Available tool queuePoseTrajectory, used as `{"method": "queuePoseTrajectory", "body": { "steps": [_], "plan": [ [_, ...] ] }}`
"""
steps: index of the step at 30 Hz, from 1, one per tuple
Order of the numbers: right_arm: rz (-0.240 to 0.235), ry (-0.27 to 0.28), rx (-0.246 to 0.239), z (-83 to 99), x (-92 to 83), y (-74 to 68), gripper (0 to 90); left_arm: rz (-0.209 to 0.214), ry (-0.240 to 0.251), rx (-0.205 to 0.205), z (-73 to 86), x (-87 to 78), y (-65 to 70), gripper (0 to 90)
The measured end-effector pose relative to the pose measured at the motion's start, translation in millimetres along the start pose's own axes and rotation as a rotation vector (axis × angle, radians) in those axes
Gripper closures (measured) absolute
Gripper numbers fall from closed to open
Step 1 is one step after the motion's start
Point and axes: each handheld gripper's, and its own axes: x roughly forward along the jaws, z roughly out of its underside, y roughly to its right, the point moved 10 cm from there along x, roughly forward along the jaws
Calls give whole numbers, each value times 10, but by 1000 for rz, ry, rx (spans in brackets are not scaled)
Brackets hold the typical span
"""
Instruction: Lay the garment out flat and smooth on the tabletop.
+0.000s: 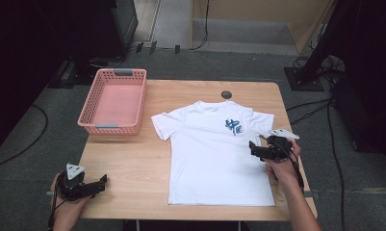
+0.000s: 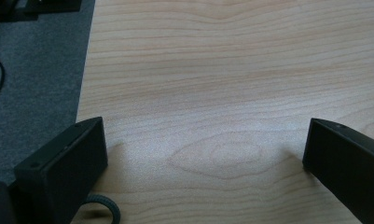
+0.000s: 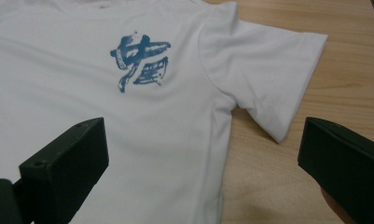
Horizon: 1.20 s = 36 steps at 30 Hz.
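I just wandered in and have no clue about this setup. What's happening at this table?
A person holds a claw tool in each hand at a wooden table. A white T-shirt with a blue print lies spread flat. The right claw hovers open at the shirt's edge below the sleeve, gripping nothing. The left claw is open over bare wood near the table's corner. A pink basket stands empty at the far left.

We looked down and forward from above the near edge of the table [image 1: 128, 187], seeing all of it and the floor beyond. Our left gripper view sat low and close over bare wood at the table's near left corner, its edge in frame. Our right gripper view hovered close above the white T-shirt [image 3: 175, 116], sharing its blue print [image 1: 234, 126] and sleeve with the high view.
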Motion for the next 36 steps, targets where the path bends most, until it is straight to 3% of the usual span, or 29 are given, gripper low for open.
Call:
{"method": "queuePoseTrajectory", "body": {
  "steps": [9,21,36],
  "plan": [
    [4,-23,13,291,-66,72,15,0,-1,1,1,-1,0,0],
    [25,-47,45,709,-215,285,15,0,-1,1,1,-1,0,0],
    [70,-34,76,967,-537,536,15,-3,-1,-2,1,-1,1,0]
  ]
}}
